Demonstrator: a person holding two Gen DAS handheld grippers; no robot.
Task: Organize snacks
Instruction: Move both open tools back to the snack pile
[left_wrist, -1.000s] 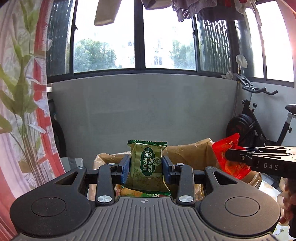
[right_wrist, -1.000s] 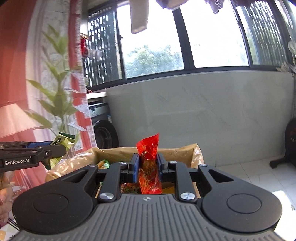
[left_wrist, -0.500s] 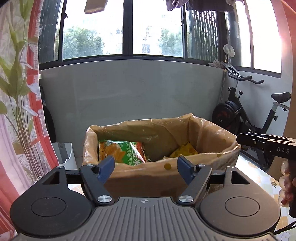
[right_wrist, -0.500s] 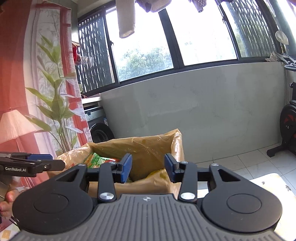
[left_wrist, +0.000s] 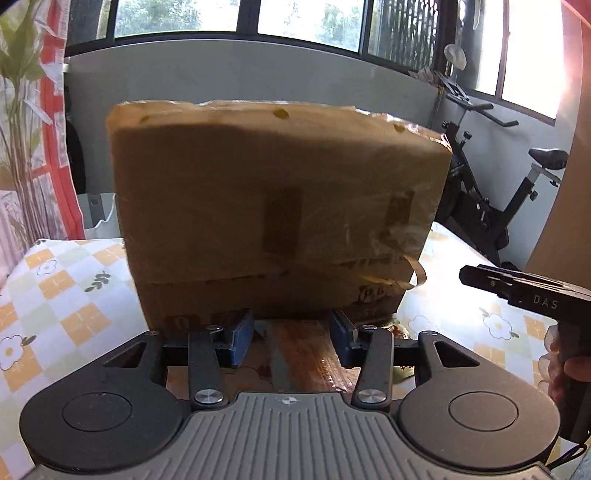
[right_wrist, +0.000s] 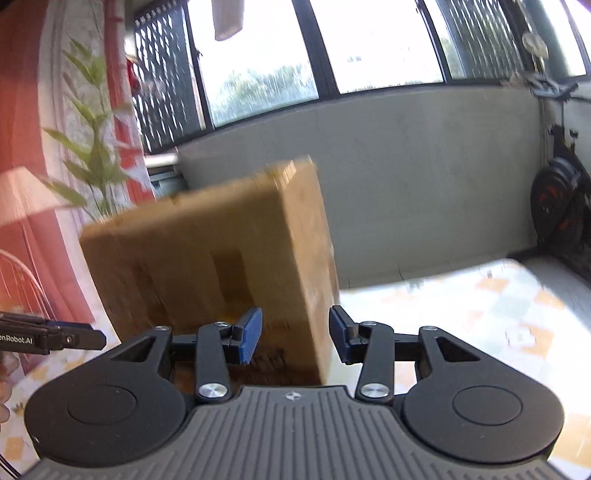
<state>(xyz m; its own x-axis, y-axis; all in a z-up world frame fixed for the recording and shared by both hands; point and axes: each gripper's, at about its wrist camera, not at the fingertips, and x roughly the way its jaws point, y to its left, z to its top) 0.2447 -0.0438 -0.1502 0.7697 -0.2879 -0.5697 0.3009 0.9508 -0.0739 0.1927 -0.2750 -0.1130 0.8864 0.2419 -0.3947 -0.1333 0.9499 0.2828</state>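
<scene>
A tall cardboard box (left_wrist: 273, 206) with a plastic liner over its rim stands on the table; its inside is hidden from here. My left gripper (left_wrist: 291, 338) is low in front of the box's base, its jaws closing. A brown, shiny snack packet (left_wrist: 299, 356) lies flat on the table between the blue pads (left_wrist: 242, 339), which do not press on it. My right gripper (right_wrist: 295, 334) is open and empty near the box's (right_wrist: 214, 258) right corner; that view is blurred. Each gripper shows in the other's view: right gripper (left_wrist: 517, 291), left gripper (right_wrist: 55, 338).
The table (left_wrist: 74, 295) has a checked cloth with flowers. A small gold-coloured wrapper (left_wrist: 400, 328) lies by the box's right foot. A hand (left_wrist: 569, 365) holds the right gripper. An exercise bike (left_wrist: 498, 206) stands at the right, a curtain (left_wrist: 33, 147) and a white bin (left_wrist: 98, 210) at the left.
The left gripper let go of a green packet and the right a red one above the box. Both then sank in front of it, and the left jaws narrowed.
</scene>
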